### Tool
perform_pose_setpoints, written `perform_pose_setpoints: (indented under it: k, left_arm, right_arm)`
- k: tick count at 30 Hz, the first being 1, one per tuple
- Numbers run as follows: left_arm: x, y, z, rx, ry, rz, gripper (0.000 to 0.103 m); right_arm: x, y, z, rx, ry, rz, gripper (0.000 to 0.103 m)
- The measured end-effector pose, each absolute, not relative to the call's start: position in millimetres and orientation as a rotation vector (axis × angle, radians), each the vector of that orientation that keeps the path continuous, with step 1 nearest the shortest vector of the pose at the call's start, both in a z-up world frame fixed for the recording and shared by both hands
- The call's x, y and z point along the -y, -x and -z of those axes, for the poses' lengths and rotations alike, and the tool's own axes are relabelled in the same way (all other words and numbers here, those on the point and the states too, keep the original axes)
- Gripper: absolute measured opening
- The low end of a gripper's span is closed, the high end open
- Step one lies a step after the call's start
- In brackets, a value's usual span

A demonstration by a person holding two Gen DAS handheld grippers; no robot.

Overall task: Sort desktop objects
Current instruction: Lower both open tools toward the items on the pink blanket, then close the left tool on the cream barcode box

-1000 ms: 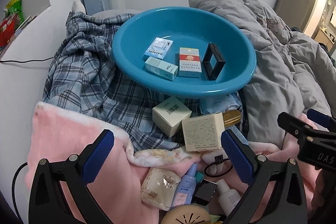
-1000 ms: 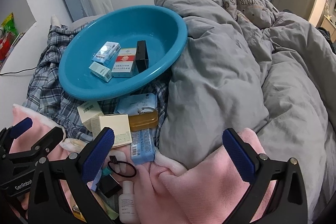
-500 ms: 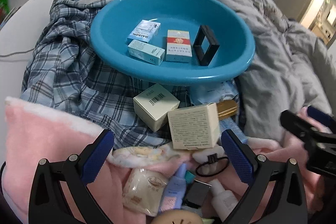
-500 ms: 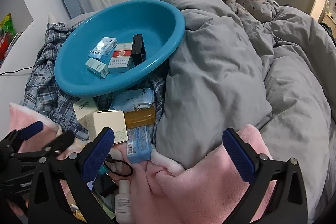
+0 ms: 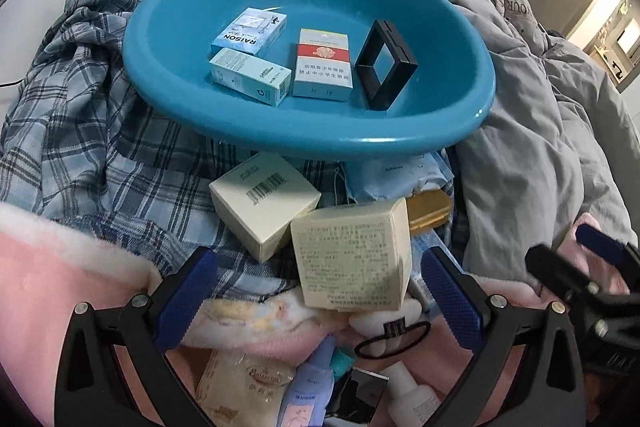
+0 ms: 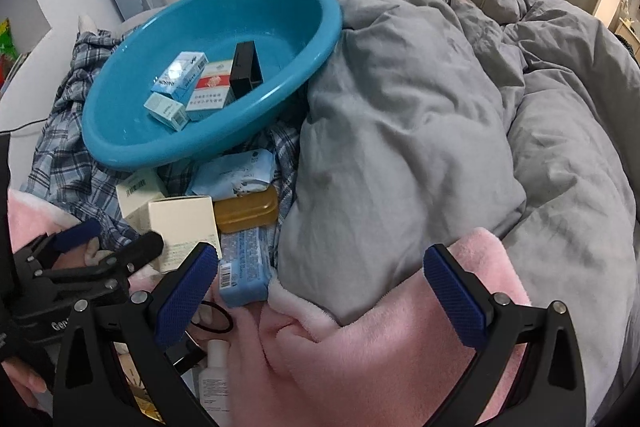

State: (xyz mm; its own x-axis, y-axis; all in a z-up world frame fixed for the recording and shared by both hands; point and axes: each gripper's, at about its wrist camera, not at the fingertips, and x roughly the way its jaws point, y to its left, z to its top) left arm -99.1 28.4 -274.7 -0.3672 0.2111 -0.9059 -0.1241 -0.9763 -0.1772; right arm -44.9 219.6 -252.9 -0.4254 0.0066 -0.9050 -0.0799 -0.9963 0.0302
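- Two cream boxes (image 5: 352,259) have been brought nearer by the left gripper (image 5: 318,287), jaws spread and empty, in the last second.
- Four items lie in the far basin (image 5: 460,123); the right gripper (image 6: 320,287) is held apart, idle.

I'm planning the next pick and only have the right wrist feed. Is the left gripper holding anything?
Observer: No. The left gripper is open. The printed cream box sits between its fingers, not clamped.
Operator: Is that black thing in the basin a solid box?
Observer: No. The black frame is a hollow square, propped on edge in the blue basin beside the red-and-white pack.
Operator: Is there anything near the left gripper that I'm missing?
Observer: A cream sachet and a small blue bottle lie on the pink blanket.
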Motion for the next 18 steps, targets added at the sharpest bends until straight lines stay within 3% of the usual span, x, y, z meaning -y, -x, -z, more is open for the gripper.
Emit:
perform_pose_setpoints:
  k: [18]
  left_arm:
    - [-34, 116, 306, 0.272, 1.675, -2.371, 0.1]
  right_arm:
    - [-223, 49, 264, -0.121, 1.708, -2.591, 0.102]
